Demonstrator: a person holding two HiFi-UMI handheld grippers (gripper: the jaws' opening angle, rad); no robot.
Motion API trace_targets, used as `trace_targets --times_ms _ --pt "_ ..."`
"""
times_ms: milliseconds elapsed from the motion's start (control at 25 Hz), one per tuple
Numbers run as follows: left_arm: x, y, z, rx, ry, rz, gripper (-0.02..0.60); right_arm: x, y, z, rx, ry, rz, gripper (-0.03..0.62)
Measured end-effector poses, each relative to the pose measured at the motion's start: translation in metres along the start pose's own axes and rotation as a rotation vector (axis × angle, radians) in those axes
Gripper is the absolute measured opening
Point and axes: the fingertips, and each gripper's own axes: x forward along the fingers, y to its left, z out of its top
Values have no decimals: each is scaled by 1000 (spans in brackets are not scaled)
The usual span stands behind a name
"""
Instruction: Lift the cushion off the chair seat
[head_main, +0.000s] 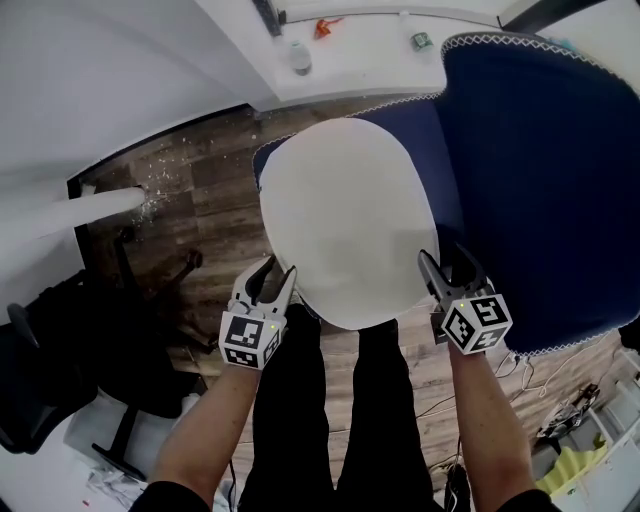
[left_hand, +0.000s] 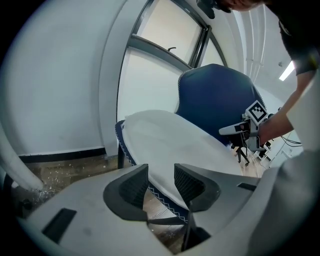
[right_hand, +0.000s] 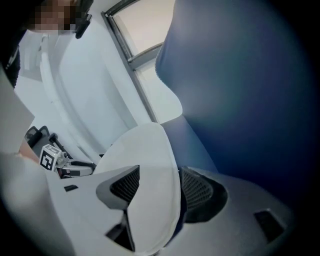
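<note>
A white oval cushion (head_main: 340, 220) lies on the seat (head_main: 448, 170) of a navy chair whose backrest (head_main: 560, 180) rises at the right. My left gripper (head_main: 278, 268) is at the cushion's near left edge. In the left gripper view its jaws (left_hand: 161, 172) stand open, with the cushion (left_hand: 170, 140) and the seat's stitched rim between them, untouched by the pads. My right gripper (head_main: 445, 258) is at the near right edge, open, and the cushion's rim (right_hand: 150, 150) runs between its jaws (right_hand: 157, 175). Each gripper view also shows the other gripper across the cushion.
A black office chair (head_main: 60, 370) stands at the lower left on the wooden floor (head_main: 210, 200). A white ledge (head_main: 350, 55) with small items runs behind the chair. Cables and a yellow thing (head_main: 570, 465) lie at the lower right. The person's dark-trousered legs (head_main: 350, 420) stand just before the seat.
</note>
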Motion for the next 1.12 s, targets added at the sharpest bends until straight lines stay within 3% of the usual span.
trace_targets --times_ms 320,640,800,1120 --pt "13 -3 -8 25 7 -1 147 17 -15 -27 -21 91 -31 255" --pt "9 3 -8 32 -10 45 147 18 -14 -30 -32 87 -57 255" --pt "7 16 -6 -46 -20 95 160 17 -12 -28 -41 90 -55 254" --pt "10 27 -11 -164 -12 82 160 22 7 -34 1 100 -27 252"
